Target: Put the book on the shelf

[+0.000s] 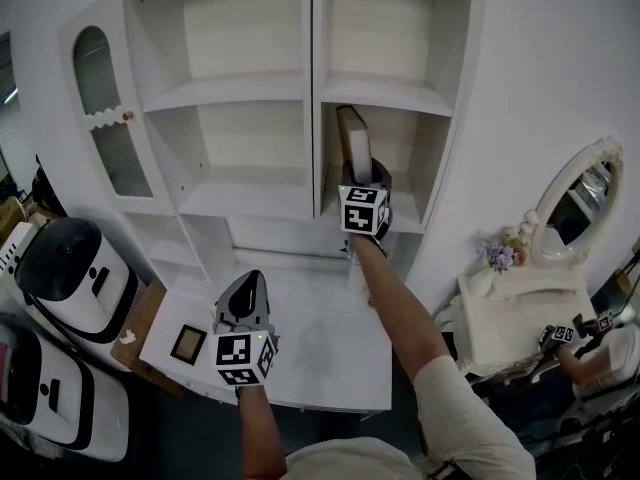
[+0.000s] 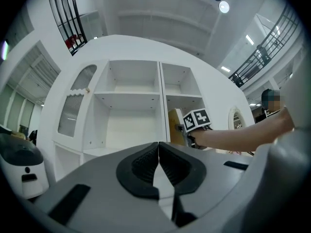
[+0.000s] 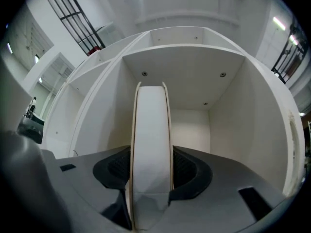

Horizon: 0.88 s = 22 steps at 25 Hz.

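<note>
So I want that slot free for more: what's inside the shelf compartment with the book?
Only the book, upright in the right gripper's closed jaws, and the compartment's bare white walls. The floor under the book is covered by the gripper.

The book (image 3: 151, 144) is standing upright in the lower right compartment of the white shelf (image 1: 240, 93), pinched in the right hand-held gripper (image 3: 151, 171). The middle wall (image 1: 312, 118) is sitting near the book on the left, leaving only a thin gap. On the right, wider room is reaching to the side wall (image 3: 252, 144). The board above (image 3: 182, 67) is leaving room over the book. The left hand-held gripper (image 2: 158, 154) is hovering with jaws together over the tabletop (image 1: 320, 348), with a small frame (image 1: 187, 343) lying near its left.
</note>
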Motion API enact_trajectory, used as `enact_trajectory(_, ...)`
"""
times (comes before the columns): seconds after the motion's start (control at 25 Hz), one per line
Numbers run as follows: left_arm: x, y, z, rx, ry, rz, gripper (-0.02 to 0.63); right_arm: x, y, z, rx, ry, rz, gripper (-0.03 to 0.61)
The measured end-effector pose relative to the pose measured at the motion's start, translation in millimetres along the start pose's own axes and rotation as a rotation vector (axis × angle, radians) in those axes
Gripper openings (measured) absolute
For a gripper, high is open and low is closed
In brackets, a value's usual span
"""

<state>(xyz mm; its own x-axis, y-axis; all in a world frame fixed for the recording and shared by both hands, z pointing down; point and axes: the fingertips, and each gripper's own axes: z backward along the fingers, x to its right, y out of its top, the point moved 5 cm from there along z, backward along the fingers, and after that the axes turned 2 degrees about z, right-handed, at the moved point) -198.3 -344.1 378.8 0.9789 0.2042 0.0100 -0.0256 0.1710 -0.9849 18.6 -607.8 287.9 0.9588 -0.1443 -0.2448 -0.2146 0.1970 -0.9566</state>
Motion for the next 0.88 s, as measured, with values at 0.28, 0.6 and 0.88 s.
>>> enact_trajectory(0.28,-23,-2,14,0.002,0.071,0.009,0.017,-9,0,-24,-0.061,-0.017,0.088,0.233)
enact_trajectory(0.6,-25,-5,20,0.010,0.087,0.017,0.017,-14,1,-45,-0.114,-0.010,0.079,0.233)
enact_trajectory(0.88,-31,-11,25,-0.005,0.108,0.015,0.017,-23,1,-56,-0.131,0.061,0.064,0.244)
